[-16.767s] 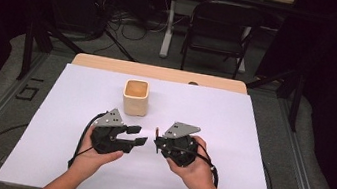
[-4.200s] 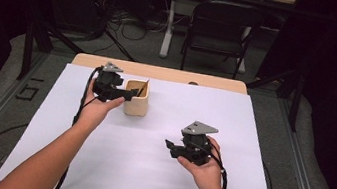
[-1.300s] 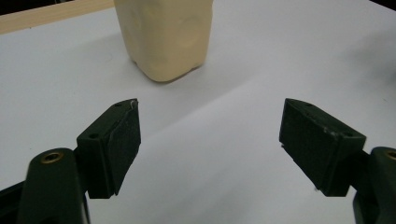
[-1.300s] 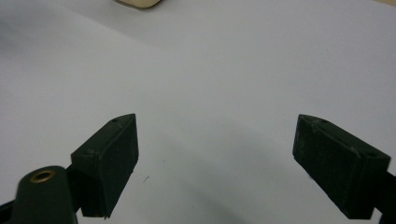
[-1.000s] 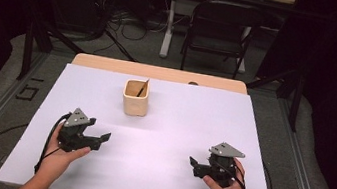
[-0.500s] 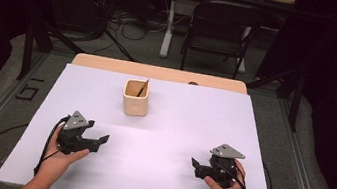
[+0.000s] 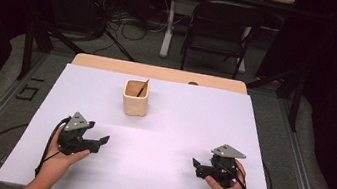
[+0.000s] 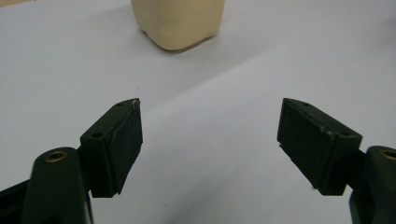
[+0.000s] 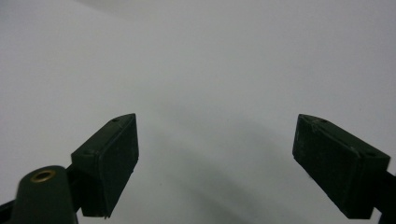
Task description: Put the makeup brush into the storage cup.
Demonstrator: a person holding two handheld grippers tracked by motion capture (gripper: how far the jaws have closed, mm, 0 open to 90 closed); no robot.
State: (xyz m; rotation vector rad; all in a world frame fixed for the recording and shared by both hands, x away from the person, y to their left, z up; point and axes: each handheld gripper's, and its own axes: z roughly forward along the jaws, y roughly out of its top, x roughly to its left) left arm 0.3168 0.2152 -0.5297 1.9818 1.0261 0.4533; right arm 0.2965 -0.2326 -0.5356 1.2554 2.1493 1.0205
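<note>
The left gripper (image 7: 98, 142) rests at the near left of the white table (image 7: 182, 122), jaws spread and empty; the right gripper (image 7: 198, 165) sits near right, jaws likewise spread. The beige cup (image 7: 135, 97), a thin dark stick (image 7: 142, 88) leaning inside, stands toward the far middle, well apart from both

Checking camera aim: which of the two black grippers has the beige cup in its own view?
The left gripper: the beige cup stands ahead of its open jaws. The right gripper, also open, faces bare white table.
</note>
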